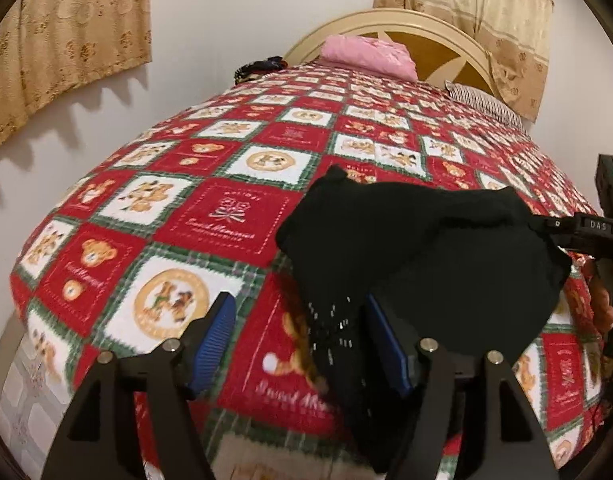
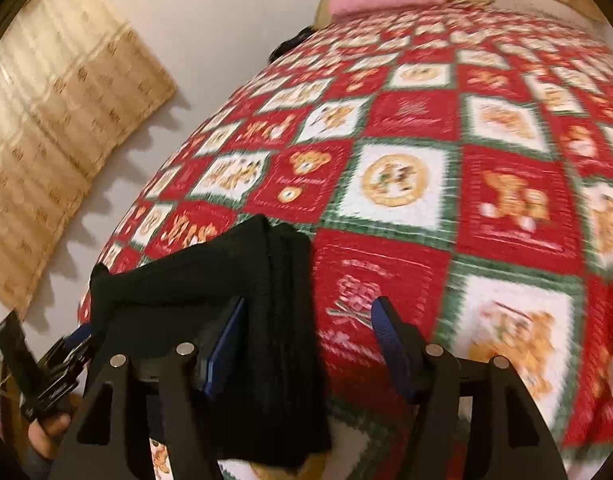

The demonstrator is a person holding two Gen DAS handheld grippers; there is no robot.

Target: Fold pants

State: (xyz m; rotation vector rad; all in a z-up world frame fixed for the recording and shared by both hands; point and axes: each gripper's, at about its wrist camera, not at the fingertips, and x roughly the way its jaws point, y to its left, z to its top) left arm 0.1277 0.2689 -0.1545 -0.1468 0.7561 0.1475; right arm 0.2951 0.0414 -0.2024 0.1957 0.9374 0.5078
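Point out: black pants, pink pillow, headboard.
black pants [image 1: 426, 256]: left wrist view, middle of the bunched fabric.
pink pillow [image 1: 368, 56]: left wrist view, its top face.
headboard [image 1: 390, 20]: left wrist view, cream arched rim.

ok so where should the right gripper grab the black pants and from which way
Probably the thick folded edge of the pants, where the layers stack into a ridge running toward the camera. Come from the near end of the bed, open jaws straddling that ridge. It already lies inside the right gripper, close to one finger, so centre on it before closing.
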